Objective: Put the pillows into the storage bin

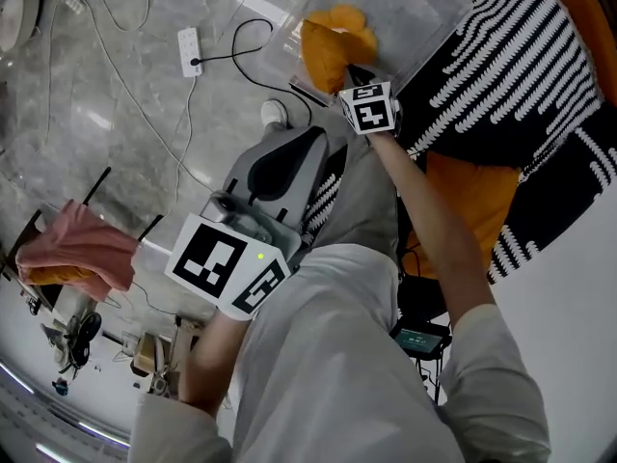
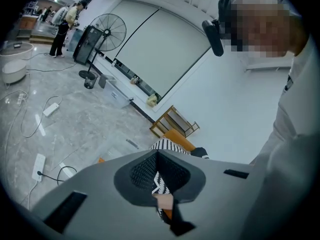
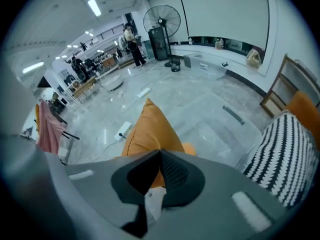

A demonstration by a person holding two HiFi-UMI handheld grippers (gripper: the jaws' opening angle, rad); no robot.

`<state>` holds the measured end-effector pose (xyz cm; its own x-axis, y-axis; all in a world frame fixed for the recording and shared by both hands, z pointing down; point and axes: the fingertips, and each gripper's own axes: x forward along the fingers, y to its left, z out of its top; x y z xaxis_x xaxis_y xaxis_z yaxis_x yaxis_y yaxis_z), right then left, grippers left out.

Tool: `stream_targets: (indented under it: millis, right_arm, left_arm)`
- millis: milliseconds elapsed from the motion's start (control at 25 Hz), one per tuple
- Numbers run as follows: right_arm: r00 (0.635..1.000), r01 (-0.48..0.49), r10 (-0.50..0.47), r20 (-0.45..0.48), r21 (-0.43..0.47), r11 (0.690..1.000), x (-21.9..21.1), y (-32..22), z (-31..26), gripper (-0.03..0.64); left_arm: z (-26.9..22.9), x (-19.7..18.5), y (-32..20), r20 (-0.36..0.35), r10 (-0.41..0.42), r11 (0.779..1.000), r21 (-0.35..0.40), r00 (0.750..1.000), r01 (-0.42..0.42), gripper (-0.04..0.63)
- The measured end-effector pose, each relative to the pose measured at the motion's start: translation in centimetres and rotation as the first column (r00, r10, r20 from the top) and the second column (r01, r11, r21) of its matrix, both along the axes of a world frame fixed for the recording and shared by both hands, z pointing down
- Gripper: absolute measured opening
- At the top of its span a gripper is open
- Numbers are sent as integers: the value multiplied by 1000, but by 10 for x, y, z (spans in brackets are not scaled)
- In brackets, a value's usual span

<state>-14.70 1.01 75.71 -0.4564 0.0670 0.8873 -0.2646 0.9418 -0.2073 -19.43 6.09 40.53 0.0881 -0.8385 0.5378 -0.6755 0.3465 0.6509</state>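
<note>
Beneath the right claw (image 3: 160, 154), clenched on the orange pillow (image 1: 333, 41): the storage bin (image 1: 415, 13). Lower pillow fully inside before releasing. Left claw (image 2: 157, 156) clenched, empty.

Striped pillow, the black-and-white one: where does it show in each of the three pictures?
Head view: the striped pillow is at the upper right.
Left gripper view: centre, just above the jaws.
Right gripper view: at the right edge.
Shared landmark: the white power strip on the floor.
</note>
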Motion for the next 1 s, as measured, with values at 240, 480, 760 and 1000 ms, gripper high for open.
stream_targets:
  millis: [240,480,760,1000]
  right_arm:
    - [998,-69,69,-1,39,997,-13,13,-11,20]
    - [980,-193,191,60,31,981,-12,13,-72,25]
    - [966,-201,191,175,42,979,-9,28,-172,25]
    - [938,-209,173,300,91,974,-1,41,-276,25]
  left_arm:
    - [-1,-12,22,-6,-28,1000,11,1000,28,8]
    - [-37,-19,38,10,-27,996,83,1000,26,8]
    - [-92,-37,67,39,-21,980,201,999,13,8]
    - [-139,-41,99,98,11,959,281,995,-38,8]
